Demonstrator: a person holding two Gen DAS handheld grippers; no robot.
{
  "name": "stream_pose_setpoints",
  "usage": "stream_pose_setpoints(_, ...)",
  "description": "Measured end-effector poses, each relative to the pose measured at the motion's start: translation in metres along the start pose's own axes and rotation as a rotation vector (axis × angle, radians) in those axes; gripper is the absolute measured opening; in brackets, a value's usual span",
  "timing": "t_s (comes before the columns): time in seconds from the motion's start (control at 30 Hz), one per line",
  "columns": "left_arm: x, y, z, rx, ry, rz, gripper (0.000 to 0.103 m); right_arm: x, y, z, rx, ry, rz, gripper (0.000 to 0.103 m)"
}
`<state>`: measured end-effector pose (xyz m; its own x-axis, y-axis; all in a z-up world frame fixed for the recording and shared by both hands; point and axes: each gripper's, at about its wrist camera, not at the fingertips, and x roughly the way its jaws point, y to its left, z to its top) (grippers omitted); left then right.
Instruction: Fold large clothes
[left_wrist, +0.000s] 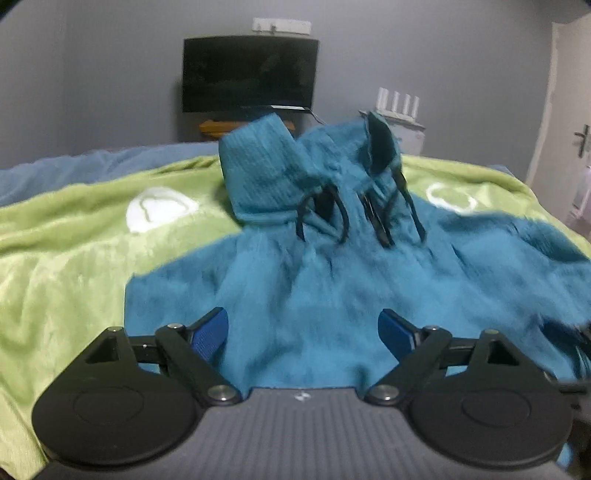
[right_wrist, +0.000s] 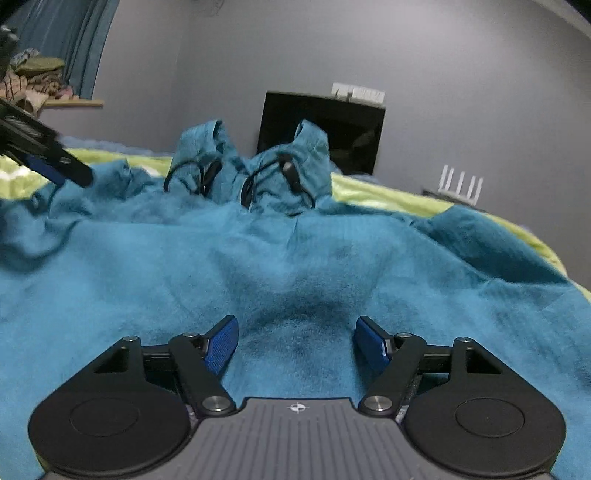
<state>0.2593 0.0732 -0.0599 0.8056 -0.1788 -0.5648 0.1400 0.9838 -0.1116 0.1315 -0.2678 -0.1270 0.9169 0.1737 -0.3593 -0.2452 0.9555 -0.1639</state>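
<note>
While both hand-held grippers (left_wrist: 303, 330) (right_wrist: 296, 338) gape empty, the teal hoodie (right_wrist: 295, 258) overhangs green blanket (left_wrist: 74, 240) edges.

**Free room over the bed**

The teal fleece hooded garment (right_wrist: 295, 266) lies low and flat across the green plush blanket (left_wrist: 74, 258), open above. Its bunched hood (left_wrist: 266, 173) and looped black drawcords (left_wrist: 321, 214) stand up toward the far edge. Bare blanket lies along the left edge.
</note>
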Motion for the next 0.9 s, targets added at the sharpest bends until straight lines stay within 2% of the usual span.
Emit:
stream_pose_setpoints(0.03, 0.004, 0.000, 0.009, -0.012, -0.016, 0.001, 0.094, -0.006, -0.002, -0.001, 0.015, -0.022, 0.016, 0.084)
stream_pose_setpoints(0.1, 0.015, 0.000, 0.030, -0.030, -0.051, 0.006, 0.096, -0.016, -0.004, -0.005, 0.027, -0.064, 0.039, 0.095)
stream_pose_setpoints(0.23, 0.053, -0.003, 0.080, -0.041, -0.065, 0.068, 0.096, -0.012, -0.002, -0.006, 0.019, -0.049, 0.037, 0.092)
stream_pose_setpoints(0.33, 0.080, -0.011, 0.106, -0.042, -0.081, 0.104, 0.096, -0.013, -0.001, -0.006, 0.012, -0.047, 0.034, 0.092)
stream_pose_setpoints(0.4, 0.098, -0.020, 0.122, -0.024, -0.099, 0.155, 0.096, -0.013, -0.001, -0.006, 0.012, -0.046, 0.035, 0.092)
stream_pose_setpoints(0.5, 0.122, -0.028, 0.142, -0.034, -0.109, 0.184, 0.096, -0.012, -0.001, -0.006, 0.010, -0.046, 0.035, 0.091)
stream_pose_setpoints(0.6, 0.147, -0.036, 0.155, -0.015, -0.105, 0.253, 0.096, -0.011, -0.002, -0.006, 0.005, -0.043, 0.036, 0.091)
stream_pose_setpoints(0.7, 0.174, -0.038, 0.165, 0.047, -0.038, 0.342, 0.095, -0.011, -0.002, -0.007, 0.004, -0.041, 0.039, 0.091)
stream_pose_setpoints(0.77, 0.183, -0.034, 0.166, 0.067, 0.006, 0.355, 0.065, -0.010, -0.002, -0.008, 0.003, -0.037, 0.045, 0.091)
stream_pose_setpoints(0.8, 0.187, -0.033, 0.167, 0.063, 0.020, 0.351, 0.033, -0.009, -0.002, -0.008, 0.004, -0.036, 0.047, 0.091)
stream_pose_setpoints(0.83, 0.187, -0.031, 0.165, 0.061, 0.035, 0.341, 0.026, -0.009, -0.002, -0.008, 0.002, -0.035, 0.048, 0.091)
stream_pose_setpoints(0.9, 0.178, -0.031, 0.158, 0.080, -0.003, 0.322, 0.014, -0.009, -0.001, -0.009, -0.002, -0.034, 0.048, 0.091)
